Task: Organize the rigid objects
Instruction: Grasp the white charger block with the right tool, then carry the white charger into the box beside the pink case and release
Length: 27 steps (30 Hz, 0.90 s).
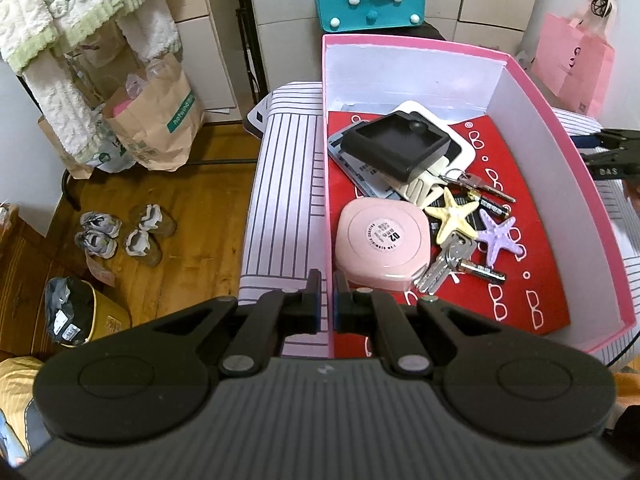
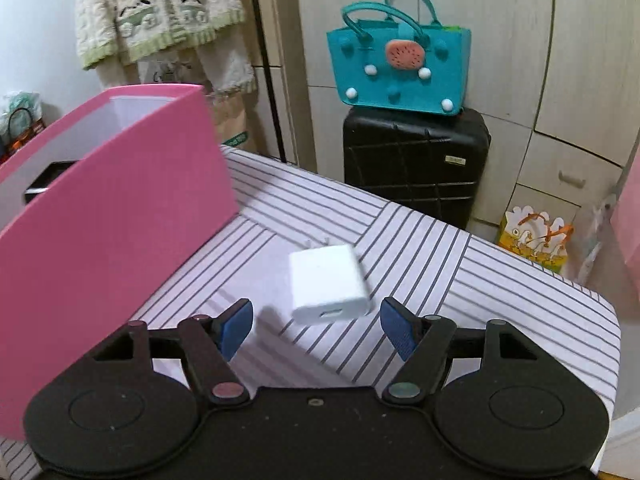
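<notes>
A striped tabletop carries a pink box already holding small items, and a white charger lying beside it. The right hand-held gripper is spread wide, the charger just ahead between its pads. Best to advance squarely, close on the flat sides, then lift over the wall. The left hand-held gripper is pressed nearly together on the box's left wall.

The left wrist view looks steeply down into the pink box from close above. The right wrist view sits low outside it, facing the teal bag; both share these.
</notes>
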{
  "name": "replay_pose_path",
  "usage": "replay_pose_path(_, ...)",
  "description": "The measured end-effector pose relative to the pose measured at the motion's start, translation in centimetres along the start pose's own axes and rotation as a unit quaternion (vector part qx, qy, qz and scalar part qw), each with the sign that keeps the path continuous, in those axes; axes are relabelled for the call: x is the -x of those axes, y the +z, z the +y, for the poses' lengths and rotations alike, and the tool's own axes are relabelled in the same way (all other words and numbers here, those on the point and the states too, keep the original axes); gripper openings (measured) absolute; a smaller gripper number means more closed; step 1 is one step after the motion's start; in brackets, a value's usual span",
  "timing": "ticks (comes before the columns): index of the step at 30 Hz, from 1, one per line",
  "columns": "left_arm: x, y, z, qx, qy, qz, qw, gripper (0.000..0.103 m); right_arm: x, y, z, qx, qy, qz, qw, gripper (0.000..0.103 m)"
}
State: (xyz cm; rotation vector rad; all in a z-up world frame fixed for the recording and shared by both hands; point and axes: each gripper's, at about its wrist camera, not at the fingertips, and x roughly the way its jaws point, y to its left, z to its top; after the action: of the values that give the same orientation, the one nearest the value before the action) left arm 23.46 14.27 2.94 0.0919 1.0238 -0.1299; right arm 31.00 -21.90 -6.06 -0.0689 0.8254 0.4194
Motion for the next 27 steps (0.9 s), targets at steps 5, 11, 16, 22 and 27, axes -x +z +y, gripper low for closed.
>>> replay_pose_path(5, -0.1, 0.2, 0.2, 0.012, 0.0, 0.0, 0.9999, 0.005, -1.6, 0.4, 0.0, 0.005, 0.002, -0.009, 1.0, 0.077)
replay_pose_path(11, -0.2, 0.1, 0.1, 0.005, 0.001, -0.003, 1.0, 0.005, -1.7, 0.9, 0.5, 0.012, -0.017, -0.012, 1.0, 0.048)
replay_pose_path(16, -0.3, 0.1, 0.1, -0.001, -0.003, -0.003, 1.0, 0.005, 0.7, 0.9, 1.3, -0.012, 0.0, -0.033, 0.999, 0.048)
replay_pose_path(22, -0.3, 0.2, 0.1, -0.022, -0.014, 0.008, 0.9996, 0.005, 5.4, 2.6, 3.9, -0.046, 0.083, -0.061, 0.994, 0.048)
replay_pose_path(27, -0.2, 0.0, 0.0, -0.032, -0.017, -0.001, 0.9994, 0.005, 8.3, 4.2, 8.1, -0.035, 0.147, -0.073, 0.986, 0.048)
